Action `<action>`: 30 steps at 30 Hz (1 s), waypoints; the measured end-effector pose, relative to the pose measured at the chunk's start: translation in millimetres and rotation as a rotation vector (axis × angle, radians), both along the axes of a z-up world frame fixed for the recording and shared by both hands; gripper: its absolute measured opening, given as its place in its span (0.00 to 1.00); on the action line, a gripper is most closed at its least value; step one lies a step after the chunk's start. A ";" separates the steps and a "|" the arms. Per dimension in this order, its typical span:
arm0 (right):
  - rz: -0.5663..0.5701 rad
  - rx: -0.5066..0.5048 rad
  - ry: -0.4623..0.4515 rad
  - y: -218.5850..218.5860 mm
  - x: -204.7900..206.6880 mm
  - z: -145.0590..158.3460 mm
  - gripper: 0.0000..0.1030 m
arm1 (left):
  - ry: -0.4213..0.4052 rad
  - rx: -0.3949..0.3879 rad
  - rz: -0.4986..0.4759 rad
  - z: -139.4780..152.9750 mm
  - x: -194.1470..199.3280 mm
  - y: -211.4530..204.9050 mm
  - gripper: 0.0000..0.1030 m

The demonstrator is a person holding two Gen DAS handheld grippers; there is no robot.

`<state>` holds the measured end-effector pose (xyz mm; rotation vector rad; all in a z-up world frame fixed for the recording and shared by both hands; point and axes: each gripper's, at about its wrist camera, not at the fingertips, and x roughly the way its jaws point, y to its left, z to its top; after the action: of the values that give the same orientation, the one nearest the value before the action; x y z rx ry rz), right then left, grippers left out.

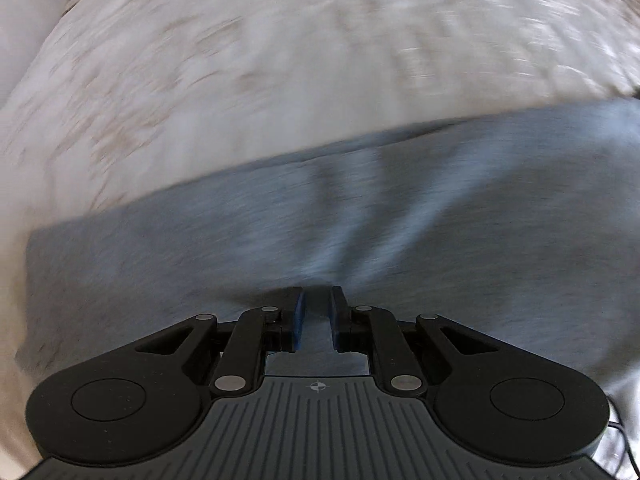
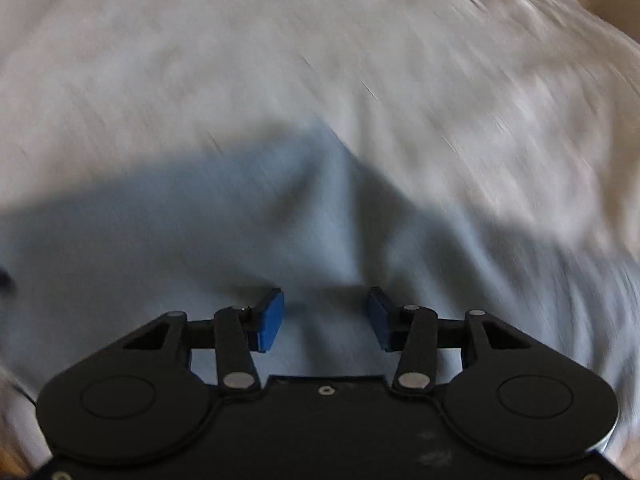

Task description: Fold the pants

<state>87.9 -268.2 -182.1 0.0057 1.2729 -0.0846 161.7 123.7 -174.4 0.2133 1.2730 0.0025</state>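
The grey-blue, soft jersey pants (image 1: pixel 280 240) lie creased across the white bedcover (image 1: pixel 240 60). Left gripper (image 1: pixel 318 312) pinches their fabric; right gripper (image 2: pixel 326 312) hangs parted above them.

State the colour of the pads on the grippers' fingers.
Blue pads, set on black fingers; the right wrist view shows them best.

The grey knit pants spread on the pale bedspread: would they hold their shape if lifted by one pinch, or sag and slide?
The grey knit pants probably sag: creases fan from the fabric nipped in the left gripper. They look light and soft, draping flat on the pale bedspread. Slipping seems unlikely on matte knit. The right gripper is open, its pads clear of the cloth.
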 end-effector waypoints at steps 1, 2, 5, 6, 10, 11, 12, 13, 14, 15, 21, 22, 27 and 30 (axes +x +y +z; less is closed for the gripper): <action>-0.023 -0.037 0.006 -12.3 -16.7 -1.6 0.41 | 0.005 0.014 0.032 -0.5 0.8 9.7 0.13; -0.047 -0.048 0.008 -21.6 -27.2 -1.5 0.39 | 0.009 0.032 0.055 -0.9 1.7 16.8 0.13; -0.121 -0.055 0.000 -45.0 -50.0 10.9 0.34 | 0.011 0.074 0.090 5.9 3.1 28.3 0.13; -0.150 -0.050 -0.028 -48.6 -56.6 20.8 0.39 | 0.001 0.068 0.095 11.0 2.8 27.4 0.13; -0.319 -0.027 -0.133 -65.4 -87.1 45.1 0.75 | -0.046 0.007 0.038 30.9 -9.6 1.5 0.13; -0.375 -0.031 -0.143 -72.0 -97.6 46.3 0.76 | -0.055 -0.014 0.011 34.8 -12.9 -10.3 0.13; -0.424 -0.029 -0.149 -77.5 -105.2 44.2 0.76 | -0.058 -0.036 -0.012 35.8 -19.1 -21.9 0.13; -0.491 -0.020 -0.157 -87.3 -113.2 43.2 0.76 | -0.056 -0.065 -0.040 37.6 -20.6 -33.3 0.13; -0.560 -0.002 -0.163 -98.3 -120.3 41.5 0.76 | -0.051 -0.089 -0.069 37.7 -24.5 -43.3 0.13; -0.609 0.024 -0.165 -106.7 -123.3 40.5 0.76 | -0.047 -0.103 -0.100 36.5 -27.6 -53.8 0.13; -0.807 0.183 -0.221 -163.3 -137.4 21.5 0.77 | 0.054 -0.032 -0.149 0.4 -43.1 -72.2 0.13; -0.809 0.211 -0.219 -169.2 -132.8 16.2 0.76 | 0.051 -0.029 -0.149 -1.0 -45.5 -69.6 0.14; -0.660 0.161 -0.150 -153.8 -102.0 21.5 0.10 | 0.067 -0.014 -0.157 2.5 -48.7 -69.5 0.14; -0.514 0.017 -0.130 -143.8 -93.6 28.4 0.08 | 0.069 -0.028 -0.141 0.0 -46.0 -65.6 0.13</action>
<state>-5.6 -412.1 -153.7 0.3485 1.1172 -0.5080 115.7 58.2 -174.4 0.2803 1.3238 -0.1449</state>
